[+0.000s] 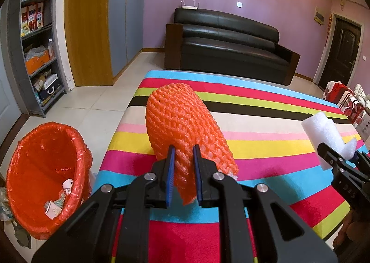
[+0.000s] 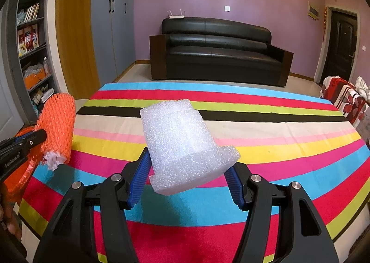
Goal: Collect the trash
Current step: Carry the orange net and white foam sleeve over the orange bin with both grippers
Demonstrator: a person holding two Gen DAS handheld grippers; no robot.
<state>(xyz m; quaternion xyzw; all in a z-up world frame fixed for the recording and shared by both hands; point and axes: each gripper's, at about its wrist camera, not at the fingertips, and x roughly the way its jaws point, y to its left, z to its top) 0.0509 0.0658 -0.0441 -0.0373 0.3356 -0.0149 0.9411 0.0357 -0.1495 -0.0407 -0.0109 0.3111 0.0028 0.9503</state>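
My left gripper [image 1: 183,150] is shut on an orange foam net sleeve [image 1: 182,121], which sticks up and forward above the striped cloth [image 1: 266,128]. The same orange net [image 2: 59,124] shows at the left of the right wrist view, pinched by the left gripper [image 2: 41,135]. My right gripper [image 2: 187,158] is shut on a white foam block [image 2: 182,147], its blue pads pressing both sides. That white foam block [image 1: 326,135] and the right gripper [image 1: 342,158] appear at the right edge of the left wrist view. An orange-lined trash bin [image 1: 44,184] stands on the floor at the lower left.
The bin holds a few paper scraps [image 1: 55,207]. A black leather sofa [image 2: 219,54] stands beyond the table against the purple wall. A grey bookshelf [image 1: 37,38] is at the left, a dark door [image 2: 340,47] at the right. A patterned cushion [image 2: 344,98] lies beside the table's right edge.
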